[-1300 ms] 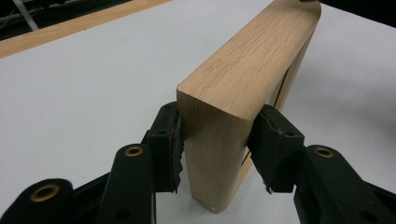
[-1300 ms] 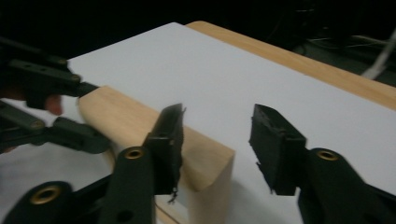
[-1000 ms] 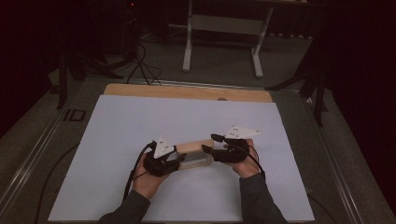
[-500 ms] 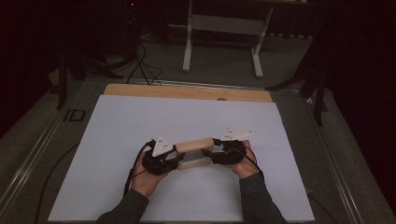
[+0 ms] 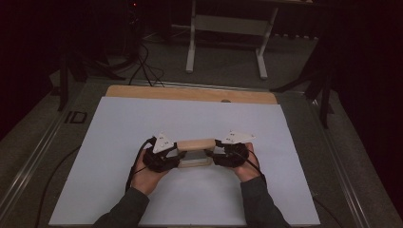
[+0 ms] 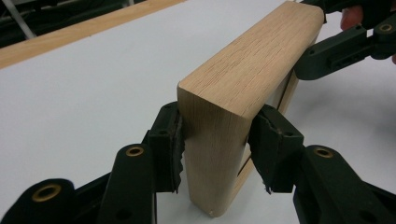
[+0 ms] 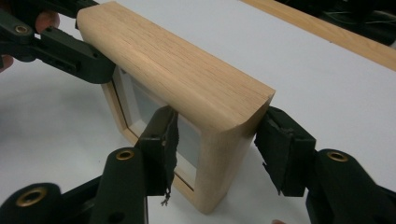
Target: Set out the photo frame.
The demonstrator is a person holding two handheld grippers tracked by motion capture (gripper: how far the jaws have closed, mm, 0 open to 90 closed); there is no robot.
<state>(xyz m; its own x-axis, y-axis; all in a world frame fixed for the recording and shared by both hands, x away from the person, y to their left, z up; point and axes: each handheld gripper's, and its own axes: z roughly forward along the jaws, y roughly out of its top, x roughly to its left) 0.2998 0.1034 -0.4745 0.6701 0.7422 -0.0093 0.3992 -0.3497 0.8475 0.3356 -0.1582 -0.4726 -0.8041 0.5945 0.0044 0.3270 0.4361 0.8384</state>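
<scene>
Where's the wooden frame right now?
In the high view the wooden frame stands on the white sheet near the table's front, between the left tool and right tool.

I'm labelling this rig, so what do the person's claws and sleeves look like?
Both the left claw and the right claw are black, with brass-coloured rivets, ragged dark pads and a pale three-cornered plate on top. Black cables trail back. The sleeves are dark grey.

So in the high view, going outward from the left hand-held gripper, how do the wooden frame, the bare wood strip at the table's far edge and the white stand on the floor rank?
1. Wooden frame, between the jaws of the left hand-held gripper.
2. Bare wood strip, at the table's far edge.
3. White stand, on the floor beyond the table.
</scene>
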